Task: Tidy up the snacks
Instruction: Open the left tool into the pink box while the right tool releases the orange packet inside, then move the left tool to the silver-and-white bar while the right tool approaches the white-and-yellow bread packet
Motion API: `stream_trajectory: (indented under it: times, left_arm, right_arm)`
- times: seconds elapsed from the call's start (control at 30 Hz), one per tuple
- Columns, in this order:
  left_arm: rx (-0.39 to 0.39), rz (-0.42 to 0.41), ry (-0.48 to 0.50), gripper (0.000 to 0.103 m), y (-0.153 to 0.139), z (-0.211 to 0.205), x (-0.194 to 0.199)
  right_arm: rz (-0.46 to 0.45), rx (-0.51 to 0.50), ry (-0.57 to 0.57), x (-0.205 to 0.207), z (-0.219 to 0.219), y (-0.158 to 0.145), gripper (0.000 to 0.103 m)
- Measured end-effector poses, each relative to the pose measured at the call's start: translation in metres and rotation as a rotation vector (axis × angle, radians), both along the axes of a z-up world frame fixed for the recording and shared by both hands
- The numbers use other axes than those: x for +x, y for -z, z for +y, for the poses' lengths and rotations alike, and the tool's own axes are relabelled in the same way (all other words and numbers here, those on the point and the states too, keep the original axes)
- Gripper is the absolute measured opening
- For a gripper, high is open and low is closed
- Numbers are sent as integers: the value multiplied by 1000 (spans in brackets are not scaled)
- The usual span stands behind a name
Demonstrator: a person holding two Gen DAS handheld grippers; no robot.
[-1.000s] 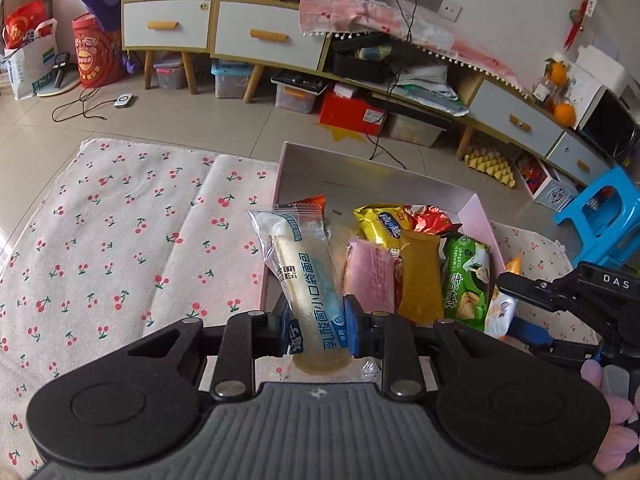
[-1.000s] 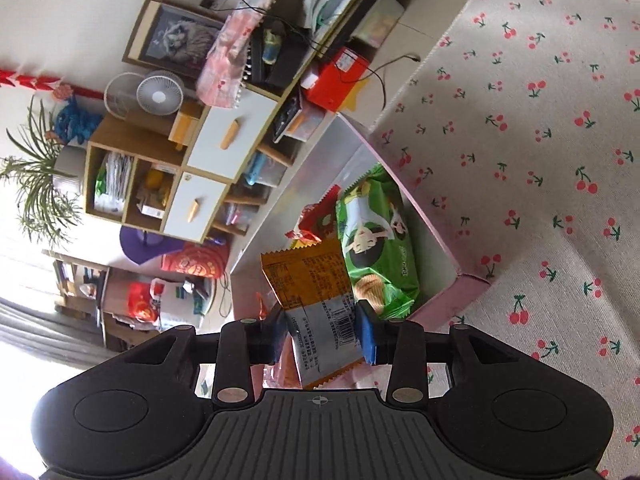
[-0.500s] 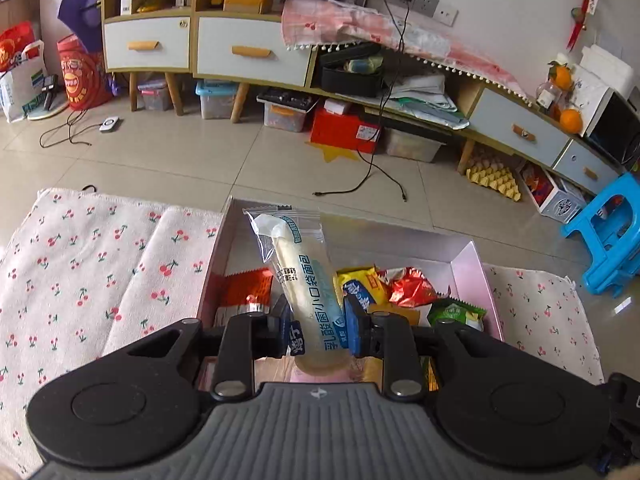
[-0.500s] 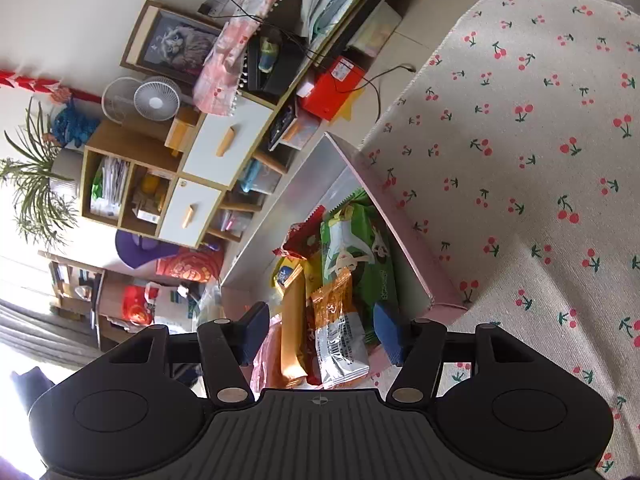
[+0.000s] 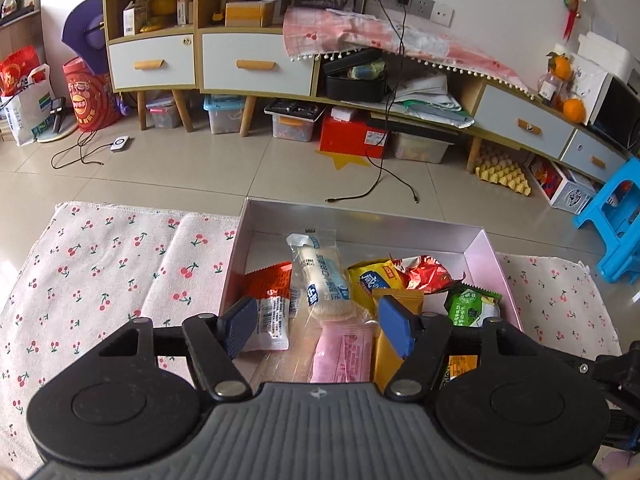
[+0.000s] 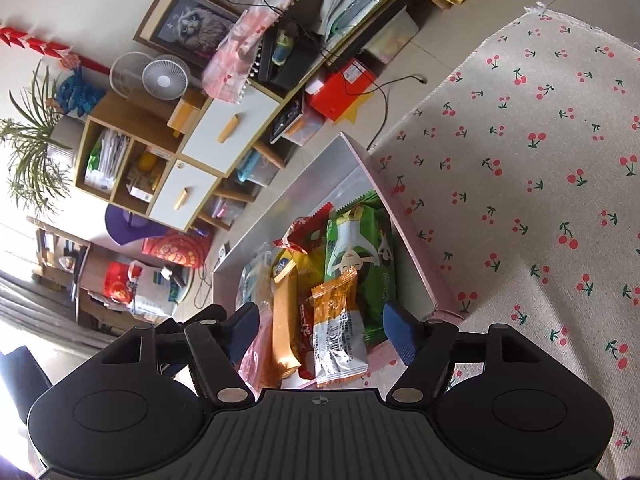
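The clear-wrapped bread roll (image 5: pixel 322 280) lies in the pink box (image 5: pixel 502 276), leaning over the orange packet (image 5: pixel 268 280) and the pink one (image 5: pixel 340 354), between my left gripper (image 5: pixel 318 328) pads but free of them. It looks light, soft and easily squashed, its film slippery, so I would pinch it gently at mid-length or by the crimped end. My left jaws are opening, about half spread, holding nothing, angled steeply down over the box's near side. My right gripper (image 6: pixel 322 334) is opening too, empty, the orange-and-silver sachet (image 6: pixel 338 328) lying loose between its pads on the green bag (image 6: pixel 360 248). That hand is rolled sideways, tilted down at the box beside the cherry-print cloth (image 6: pixel 540 160).
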State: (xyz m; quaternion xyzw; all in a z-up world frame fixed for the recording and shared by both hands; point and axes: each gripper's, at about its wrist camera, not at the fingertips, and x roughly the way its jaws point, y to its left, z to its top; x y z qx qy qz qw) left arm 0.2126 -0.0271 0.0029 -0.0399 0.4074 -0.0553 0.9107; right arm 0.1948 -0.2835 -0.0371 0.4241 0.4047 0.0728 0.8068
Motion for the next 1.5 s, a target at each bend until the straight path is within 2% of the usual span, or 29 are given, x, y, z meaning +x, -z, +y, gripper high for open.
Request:
stream_trajectory:
  times: [0.3, 0.33, 0.37, 0.4, 0.6, 0.73, 0.83, 1.0, 1.1, 1.27, 1.5]
  left_arm:
    - [-34, 34, 8, 79, 0, 17, -22]
    - [-40, 37, 8, 81, 1, 20, -25]
    - [-46, 42, 8, 82, 2, 24, -27]
    - [-53, 48, 5, 84, 2, 27, -31]
    - [-63, 75, 5, 92, 6, 47, -49]
    - [-53, 83, -3, 98, 9, 60, -62]
    - [-73, 92, -21, 100, 16, 72, -69]
    - [-78, 163, -14, 100, 28, 87, -76]
    - [-56, 169, 44, 100, 31, 91, -83]
    - [34, 155, 182, 100, 39, 98, -94]
    - [64, 124, 390, 100, 43, 103, -110]
  right_arm:
    - [-22, -65, -48, -12, 13, -17, 71]
    - [-26, -77, -56, -14, 15, -19, 73]
    - [-32, -94, -64, -16, 18, -21, 82]
    - [-41, -110, -70, -18, 20, -23, 85]
    - [-60, -205, -148, -31, 42, -32, 85]
    - [-62, -261, -186, -41, 57, -32, 86]
    - [-55, -296, -217, -45, 67, -29, 86]
    - [-53, -386, -277, -56, 85, -23, 88]
    - [-56, -420, -309, -63, 95, -17, 92]
    - [-33, -464, -356, -69, 116, -4, 92]
    - [0, -488, -415, -67, 152, 13, 92]
